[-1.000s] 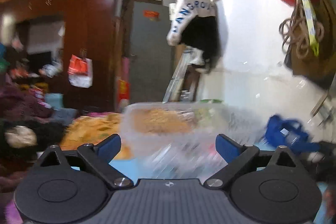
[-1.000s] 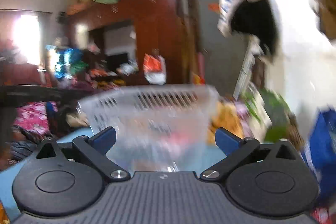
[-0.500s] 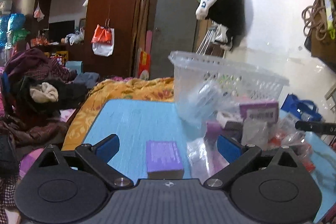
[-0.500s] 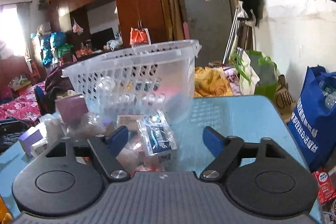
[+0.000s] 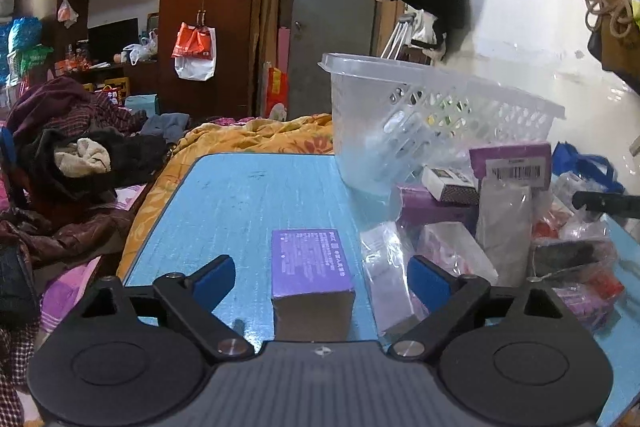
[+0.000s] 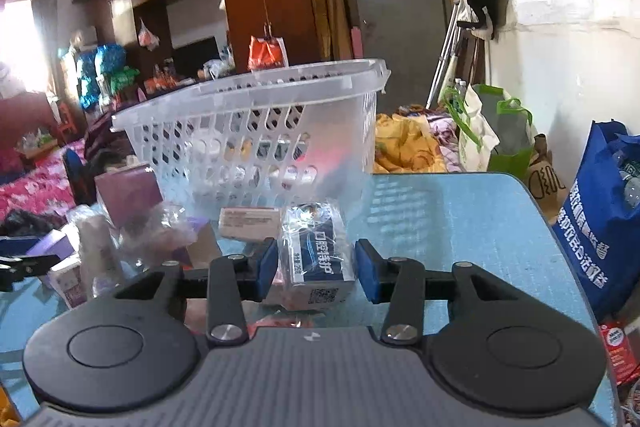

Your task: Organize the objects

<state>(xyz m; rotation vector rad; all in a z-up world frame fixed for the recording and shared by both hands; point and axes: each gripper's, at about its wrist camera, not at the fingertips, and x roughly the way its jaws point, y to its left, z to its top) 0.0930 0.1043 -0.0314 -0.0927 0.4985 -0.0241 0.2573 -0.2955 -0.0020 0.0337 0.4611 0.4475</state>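
A clear plastic basket (image 5: 440, 123) stands on the blue table (image 5: 248, 203); it also shows in the right wrist view (image 6: 256, 131). A heap of boxes and plastic packets (image 5: 500, 219) lies in front of it. My left gripper (image 5: 320, 283) is open, its fingers on either side of a purple box (image 5: 310, 267) lying on the table. My right gripper (image 6: 316, 273) has closed in around a blue-and-white packet in clear wrap (image 6: 316, 251), its blue pads at the packet's two sides.
A blue shopping bag (image 6: 600, 227) stands off the table's right edge, with green and white bags (image 6: 492, 135) behind. A bed with clothes (image 5: 80, 163) and an orange blanket (image 5: 256, 139) lies left of the table. A wardrobe (image 5: 200, 7) stands behind.
Both grippers dropped from the basket to the table. My right gripper narrowed from wide open onto the wrapped packet. My left gripper came closer over the purple box.
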